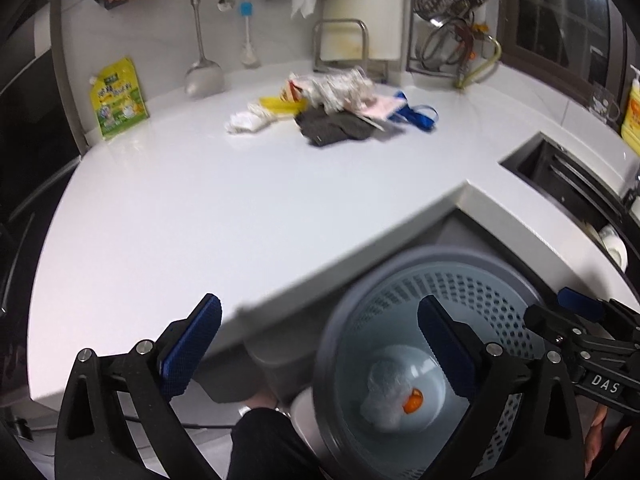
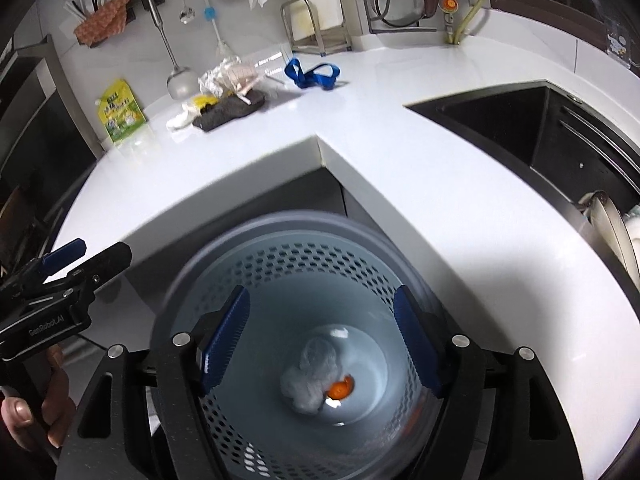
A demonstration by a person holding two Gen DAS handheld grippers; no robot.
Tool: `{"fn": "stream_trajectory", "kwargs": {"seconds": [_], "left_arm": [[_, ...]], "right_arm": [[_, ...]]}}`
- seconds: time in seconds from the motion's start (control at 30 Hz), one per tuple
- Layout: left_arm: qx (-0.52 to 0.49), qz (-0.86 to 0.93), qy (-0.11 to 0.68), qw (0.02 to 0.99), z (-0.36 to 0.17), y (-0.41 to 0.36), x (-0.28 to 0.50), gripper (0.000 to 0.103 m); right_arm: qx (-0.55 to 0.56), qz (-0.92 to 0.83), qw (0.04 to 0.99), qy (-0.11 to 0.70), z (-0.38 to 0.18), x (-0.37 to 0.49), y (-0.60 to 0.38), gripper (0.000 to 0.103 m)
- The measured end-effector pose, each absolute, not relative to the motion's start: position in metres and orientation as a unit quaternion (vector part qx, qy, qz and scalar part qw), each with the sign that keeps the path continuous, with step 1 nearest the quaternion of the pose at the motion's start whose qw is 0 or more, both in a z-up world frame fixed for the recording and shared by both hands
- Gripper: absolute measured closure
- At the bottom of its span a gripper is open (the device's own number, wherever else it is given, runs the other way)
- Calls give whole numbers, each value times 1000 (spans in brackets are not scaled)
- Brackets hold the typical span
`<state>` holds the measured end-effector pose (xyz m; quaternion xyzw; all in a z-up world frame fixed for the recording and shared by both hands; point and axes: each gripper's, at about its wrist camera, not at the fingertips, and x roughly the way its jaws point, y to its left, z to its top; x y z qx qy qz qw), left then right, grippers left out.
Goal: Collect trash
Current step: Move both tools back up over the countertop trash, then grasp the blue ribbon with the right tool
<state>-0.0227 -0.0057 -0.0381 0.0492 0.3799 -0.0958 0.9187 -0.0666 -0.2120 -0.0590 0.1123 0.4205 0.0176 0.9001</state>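
A grey perforated waste bin (image 1: 400,280) stands on the floor below the counter corner; it also shows in the right wrist view (image 2: 280,232). In it lie a white crumpled wad (image 2: 310,380) and an orange scrap (image 2: 342,390). My right gripper (image 2: 320,336) is open and empty above the bin. My left gripper (image 1: 320,344) is open and empty over the counter edge and bin rim. A trash pile (image 1: 332,100) lies at the back of the white counter (image 1: 180,208): crumpled foil, yellow wrapper, white tissue, dark cloth, blue strap (image 2: 310,74).
A yellow-green pouch (image 1: 118,98) leans on the back wall at left. A ladle and utensils hang above. A dark sink (image 2: 520,132) is at right, with a dish rack behind. A yellow bottle (image 1: 632,112) stands at far right.
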Motion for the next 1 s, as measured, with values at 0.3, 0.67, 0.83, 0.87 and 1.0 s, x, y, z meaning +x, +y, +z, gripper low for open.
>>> {"fn": "stream_trajectory", "kwargs": {"seconds": [0.3, 0.67, 0.83, 0.87, 1.0], "left_arm": [[32, -64, 356, 932, -11, 9, 18, 6], [18, -13, 339, 941, 5, 25, 91, 6], [9, 4, 335, 942, 6, 33, 131, 6], [7, 4, 336, 942, 5, 34, 138, 6], [4, 12, 348, 937, -3, 37, 166, 6]], "right_arm": [[108, 24, 915, 387, -31, -30, -218, 27], [88, 18, 928, 361, -5, 50, -234, 23], [77, 12, 927, 368, -4, 95, -242, 23], [76, 11, 926, 371, -4, 105, -243, 23], [89, 21, 921, 379, -7, 136, -246, 23]]}}
